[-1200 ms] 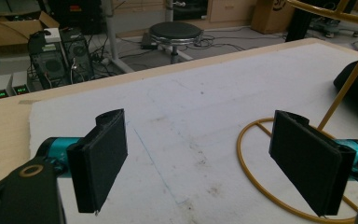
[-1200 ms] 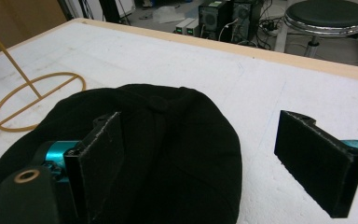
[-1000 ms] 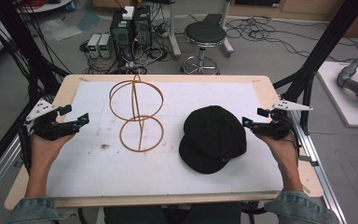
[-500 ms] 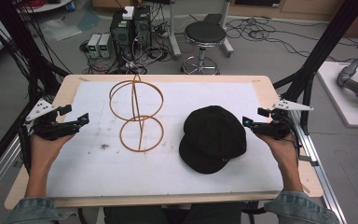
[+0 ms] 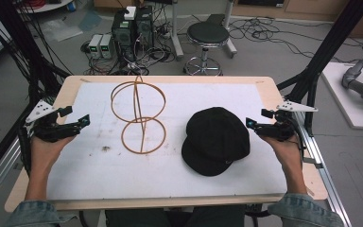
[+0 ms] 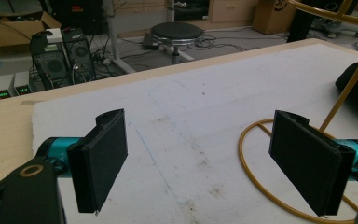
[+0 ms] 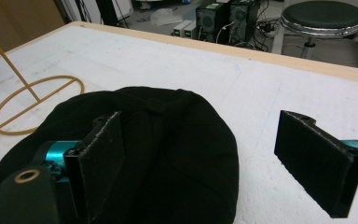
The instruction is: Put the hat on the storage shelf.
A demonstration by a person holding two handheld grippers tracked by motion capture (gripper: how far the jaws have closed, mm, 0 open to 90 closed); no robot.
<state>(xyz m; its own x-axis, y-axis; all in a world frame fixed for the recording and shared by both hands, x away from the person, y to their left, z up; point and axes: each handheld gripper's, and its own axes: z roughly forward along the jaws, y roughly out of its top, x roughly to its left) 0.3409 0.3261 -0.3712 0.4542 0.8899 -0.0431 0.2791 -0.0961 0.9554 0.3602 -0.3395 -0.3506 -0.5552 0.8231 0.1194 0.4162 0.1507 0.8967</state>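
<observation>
Cap (image 5: 216, 140), one; wire stand (image 5: 138, 116), one.

The cap (image 5: 216, 140) at four o'clock on the tabletop (image 5: 264, 175) is plain black. The wire stand (image 5: 138, 117) at eleven o'clock is golden yellow. The tabletop is white with faint dirty specks and a pale wooden rim. Both tongs, left (image 5: 74, 118) and right (image 5: 256, 118), are black with teal fittings and grey plates.
</observation>
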